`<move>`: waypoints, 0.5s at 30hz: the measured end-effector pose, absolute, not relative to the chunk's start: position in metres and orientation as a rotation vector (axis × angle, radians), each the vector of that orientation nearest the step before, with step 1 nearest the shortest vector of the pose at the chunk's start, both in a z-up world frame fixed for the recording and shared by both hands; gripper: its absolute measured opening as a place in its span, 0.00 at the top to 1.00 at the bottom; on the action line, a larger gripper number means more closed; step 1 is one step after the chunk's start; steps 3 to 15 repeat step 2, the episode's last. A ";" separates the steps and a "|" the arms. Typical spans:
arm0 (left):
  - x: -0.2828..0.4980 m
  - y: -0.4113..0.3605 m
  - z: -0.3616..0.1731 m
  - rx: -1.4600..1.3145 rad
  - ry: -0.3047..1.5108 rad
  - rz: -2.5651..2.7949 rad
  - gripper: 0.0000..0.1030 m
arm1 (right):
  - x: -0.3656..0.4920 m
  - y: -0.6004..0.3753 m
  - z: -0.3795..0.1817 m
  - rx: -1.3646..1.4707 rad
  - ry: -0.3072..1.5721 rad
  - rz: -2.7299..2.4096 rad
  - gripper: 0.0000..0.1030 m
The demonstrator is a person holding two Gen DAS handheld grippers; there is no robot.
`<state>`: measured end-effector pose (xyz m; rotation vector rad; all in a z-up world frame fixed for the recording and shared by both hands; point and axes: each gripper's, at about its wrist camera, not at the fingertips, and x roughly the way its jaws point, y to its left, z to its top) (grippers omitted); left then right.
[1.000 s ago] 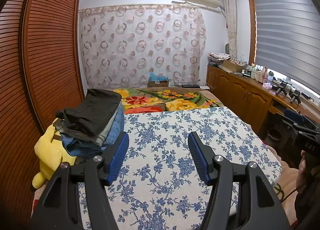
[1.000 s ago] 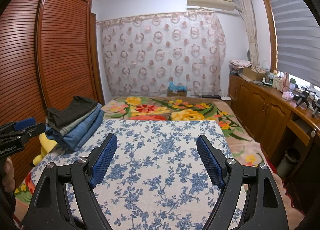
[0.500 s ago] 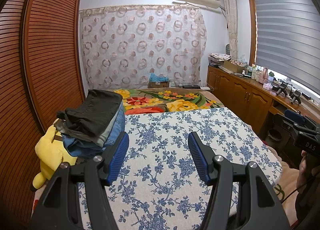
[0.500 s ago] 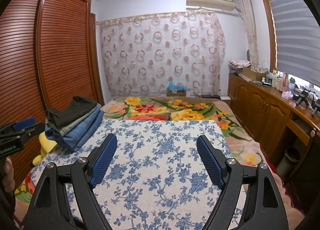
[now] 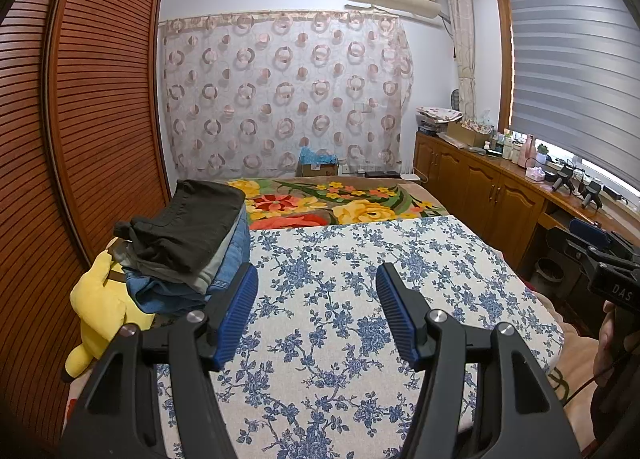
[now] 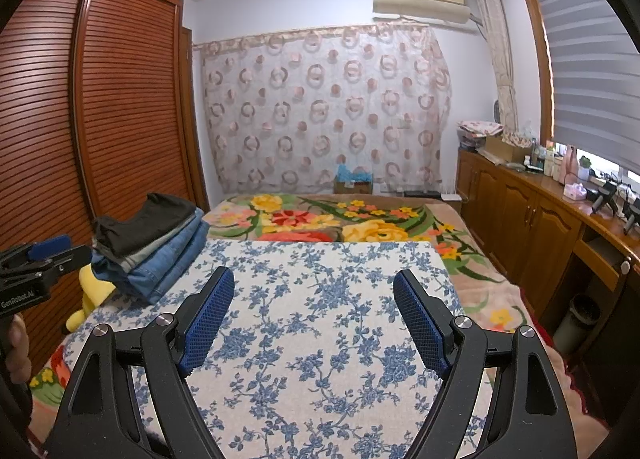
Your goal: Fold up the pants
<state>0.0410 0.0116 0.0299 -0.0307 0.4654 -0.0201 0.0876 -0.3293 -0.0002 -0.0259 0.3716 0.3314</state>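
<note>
left gripper (image 5: 316,309) jaws wide, empty | right gripper (image 6: 314,317) same | pants stack (image 5: 188,243) beside yellow plush (image 5: 96,299)

The left gripper (image 5: 316,309) points slightly downward, jaws apart and empty; the right gripper (image 6: 314,313) does likewise, jaws wider; a hand (image 6: 16,347) grips the left one.

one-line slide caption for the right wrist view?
Open right gripper over the blue-floral board, nothing between its jaws; folded pants stack at left.
</note>
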 end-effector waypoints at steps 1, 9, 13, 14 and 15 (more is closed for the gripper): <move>0.041 0.011 0.030 -0.031 0.466 -0.020 0.41 | 0.087 -0.329 0.001 -0.026 0.371 0.331 0.19; 0.041 0.012 0.030 -0.031 0.465 -0.021 0.41 | 0.086 -0.329 0.001 -0.026 0.370 0.331 0.19; 0.041 0.012 0.030 -0.031 0.465 -0.021 0.41 | 0.086 -0.329 0.001 -0.026 0.370 0.331 0.19; 0.041 0.012 0.030 -0.031 0.465 -0.021 0.41 | 0.086 -0.329 0.001 -0.026 0.370 0.331 0.19; 0.041 0.012 0.030 -0.031 0.465 -0.021 0.41 | 0.086 -0.329 0.001 -0.026 0.370 0.331 0.19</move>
